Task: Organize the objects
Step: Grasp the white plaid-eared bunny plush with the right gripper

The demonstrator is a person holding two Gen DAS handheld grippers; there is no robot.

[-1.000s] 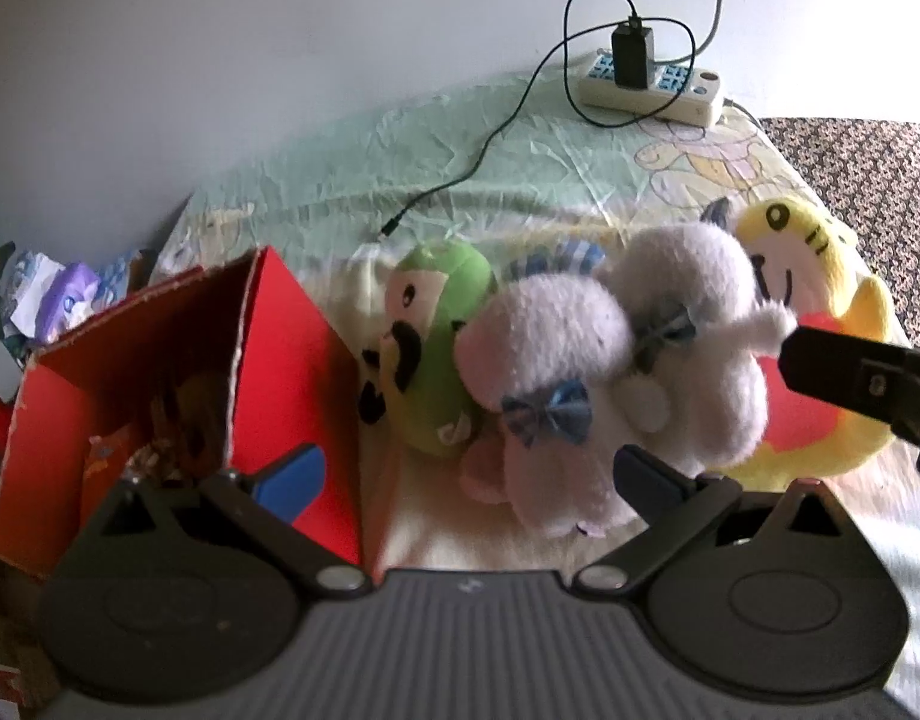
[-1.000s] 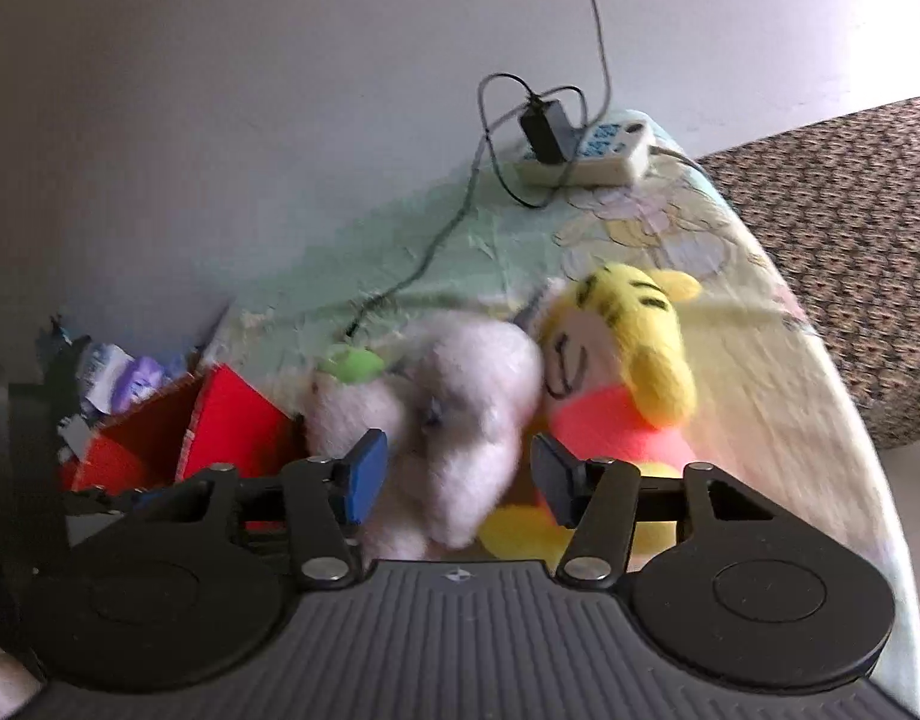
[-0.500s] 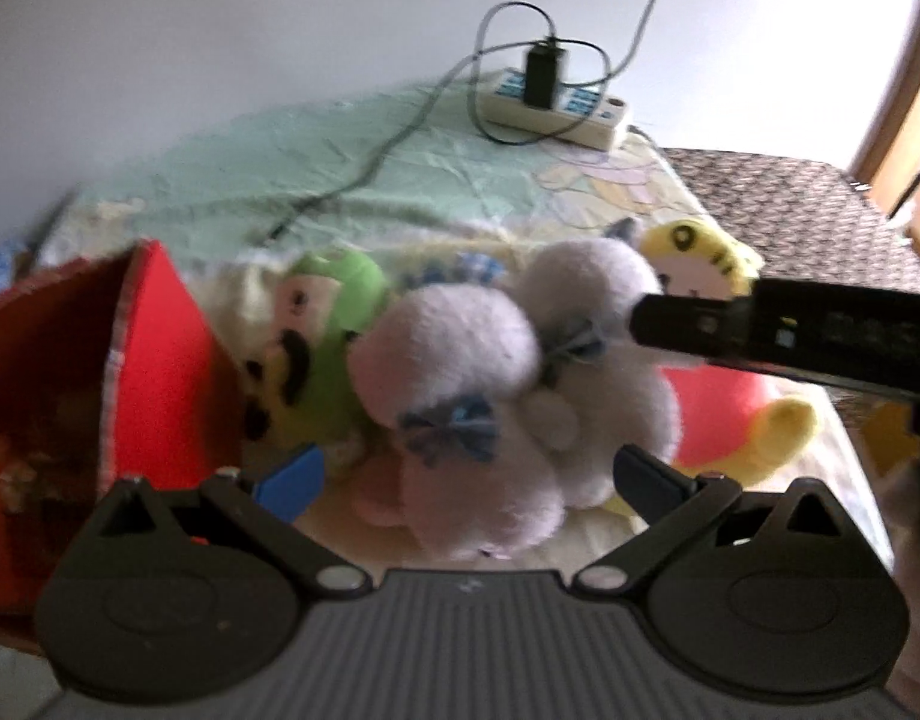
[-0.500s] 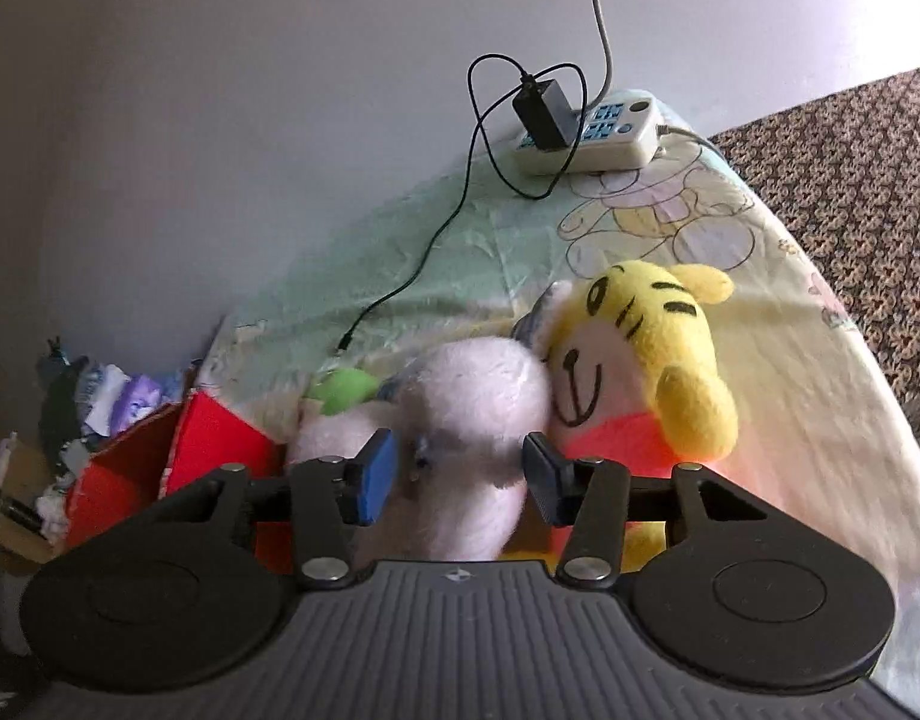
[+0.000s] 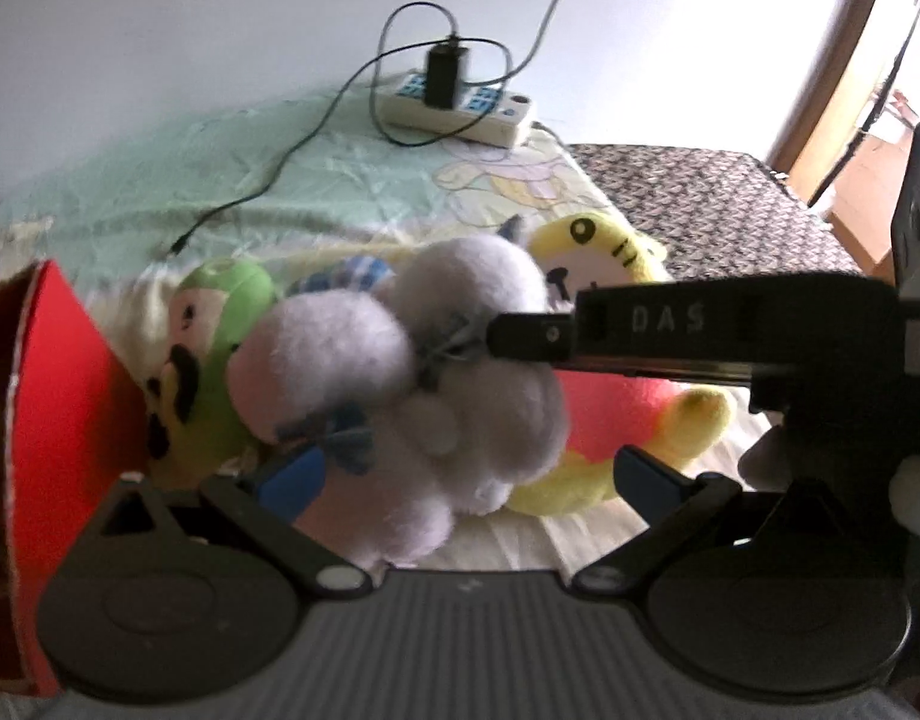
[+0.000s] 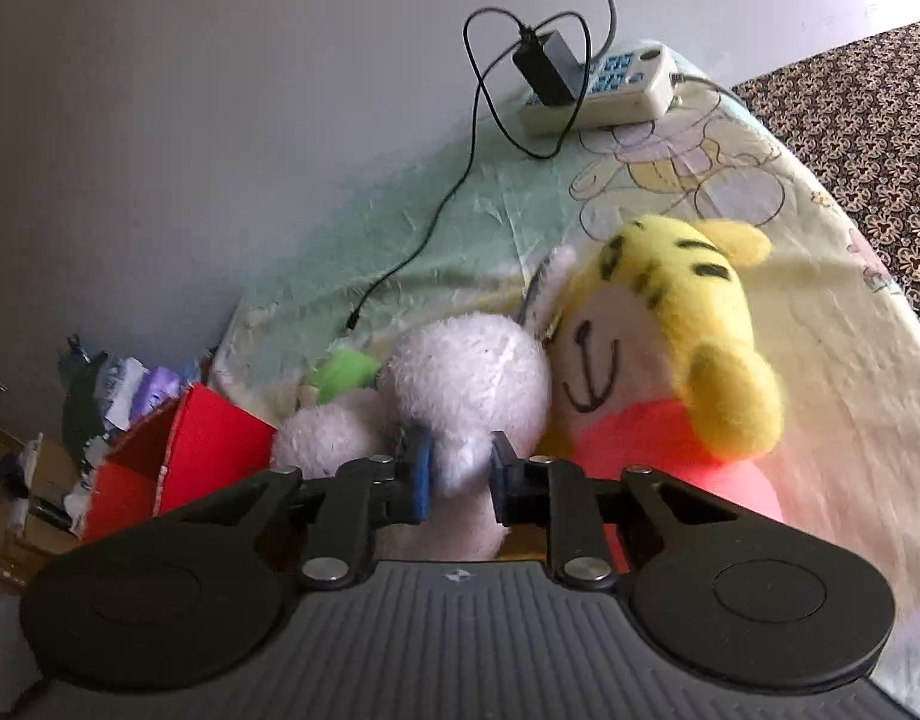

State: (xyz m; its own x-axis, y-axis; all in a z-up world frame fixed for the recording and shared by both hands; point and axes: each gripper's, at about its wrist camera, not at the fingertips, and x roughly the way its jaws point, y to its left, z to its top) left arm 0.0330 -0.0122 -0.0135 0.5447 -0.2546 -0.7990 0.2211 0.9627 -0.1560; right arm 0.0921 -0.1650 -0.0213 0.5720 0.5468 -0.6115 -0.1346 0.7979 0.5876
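The right tongs point(image 6: 458, 478) have just closed, pinching the white plush toy point(image 6: 469, 387); the red box point(image 6: 177, 456) lies left. The left tongs point(image 5: 460, 477) hang wide apart.

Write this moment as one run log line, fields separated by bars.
right tongs: just closed, pinching white plush | left tongs: open, holding nothing | red box: left of plush pile

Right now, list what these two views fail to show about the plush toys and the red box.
- Red box contents: left wrist view, cut off by the left edge and blurred; right wrist view, too small.
- Green-capped plush: lower body hidden behind the white plush; right wrist view shows only its cap.
- Yellow tiger plush: legs hidden behind the right claw, whose jaws have just been closing onto white fur.
- Charger cable plug: too small.
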